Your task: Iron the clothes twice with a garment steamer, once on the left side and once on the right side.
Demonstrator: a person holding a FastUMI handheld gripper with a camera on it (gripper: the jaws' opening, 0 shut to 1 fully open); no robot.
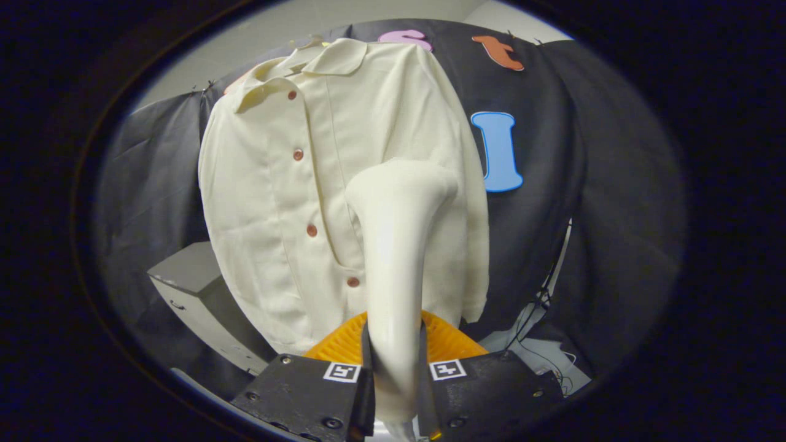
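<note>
A cream button-up shirt [288, 184] hangs against the booth's black wall, its collar at the top and several brown buttons running down the front. My gripper [394, 362] is shut on the handle of a cream garment steamer [399, 245], which stands upright between the fingers. The steamer's wide head sits at about mid-height of the shirt, over its right half. Whether the head touches the cloth I cannot tell. The steamer hides part of the shirt's lower right front.
A grey box-shaped stand [196, 288] sits below and left of the shirt. Black cables [543, 301] hang down the wall beyond the shirt's right hem, over a white surface [534, 356].
</note>
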